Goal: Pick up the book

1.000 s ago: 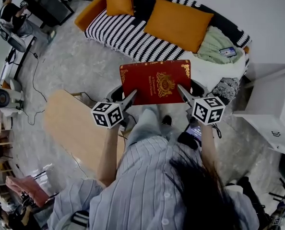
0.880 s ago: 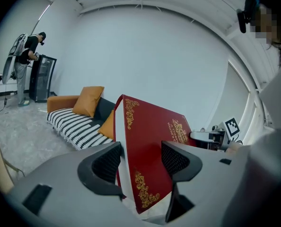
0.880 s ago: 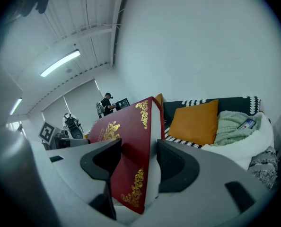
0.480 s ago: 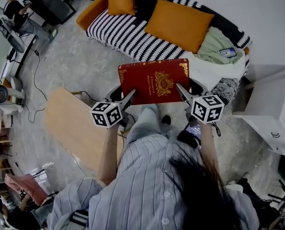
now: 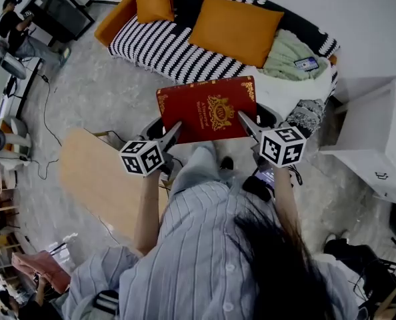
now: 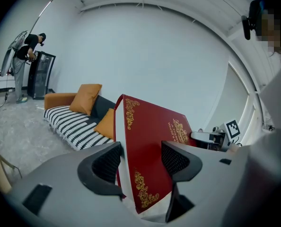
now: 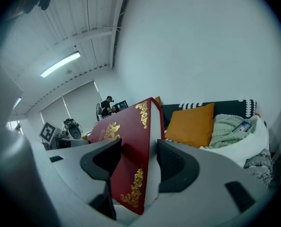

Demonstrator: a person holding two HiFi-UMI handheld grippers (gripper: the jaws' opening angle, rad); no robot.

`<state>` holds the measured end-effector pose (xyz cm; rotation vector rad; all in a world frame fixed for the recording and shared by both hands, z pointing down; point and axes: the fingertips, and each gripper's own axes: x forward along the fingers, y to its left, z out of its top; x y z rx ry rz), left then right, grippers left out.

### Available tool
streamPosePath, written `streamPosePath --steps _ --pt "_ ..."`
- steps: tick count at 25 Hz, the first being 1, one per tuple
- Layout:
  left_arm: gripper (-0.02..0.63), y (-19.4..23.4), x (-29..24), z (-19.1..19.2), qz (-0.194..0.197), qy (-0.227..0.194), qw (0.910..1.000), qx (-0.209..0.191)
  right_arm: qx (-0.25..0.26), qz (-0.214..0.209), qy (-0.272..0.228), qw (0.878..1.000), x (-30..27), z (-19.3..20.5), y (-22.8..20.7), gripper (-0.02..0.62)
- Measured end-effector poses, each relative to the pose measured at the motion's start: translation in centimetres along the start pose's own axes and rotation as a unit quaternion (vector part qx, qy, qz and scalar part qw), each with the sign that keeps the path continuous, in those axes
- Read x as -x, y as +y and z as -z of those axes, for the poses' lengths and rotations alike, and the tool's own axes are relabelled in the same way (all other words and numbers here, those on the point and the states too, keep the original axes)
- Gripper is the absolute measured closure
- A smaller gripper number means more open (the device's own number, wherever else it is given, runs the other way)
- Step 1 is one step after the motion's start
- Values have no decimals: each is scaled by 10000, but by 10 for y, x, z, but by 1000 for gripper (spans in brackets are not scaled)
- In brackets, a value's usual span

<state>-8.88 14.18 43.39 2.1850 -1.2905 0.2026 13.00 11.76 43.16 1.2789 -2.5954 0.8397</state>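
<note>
A red book (image 5: 208, 109) with gold ornament on its cover hangs in the air in front of the person, above the floor. My left gripper (image 5: 173, 131) is shut on its near left corner and my right gripper (image 5: 243, 122) on its near right corner. In the left gripper view the book (image 6: 152, 136) stands on edge between the dark pads (image 6: 107, 162), cover towards the right. In the right gripper view the book (image 7: 126, 141) sits likewise between the fingers (image 7: 173, 164), with its white page edge showing.
A black-and-white striped sofa (image 5: 165, 45) with orange cushions (image 5: 235, 25), a green blanket (image 5: 288, 55) and a phone (image 5: 307, 63) lies beyond the book. A white cabinet (image 5: 378, 139) stands right, a wooden board (image 5: 98, 172) left. A person (image 5: 15, 29) works at the far left.
Both grippers keep their hold on the book. The whole picture has slid a little to the left and up, so the head camera moved rather than the hands.
</note>
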Motion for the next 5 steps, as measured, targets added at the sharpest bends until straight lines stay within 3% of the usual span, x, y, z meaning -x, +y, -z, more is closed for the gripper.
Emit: streamPosePath --steps 5 --pt "325 -6 -1 -5 76 -29 9999 -72 0 45 -50 10000 6 -4 -1 347"
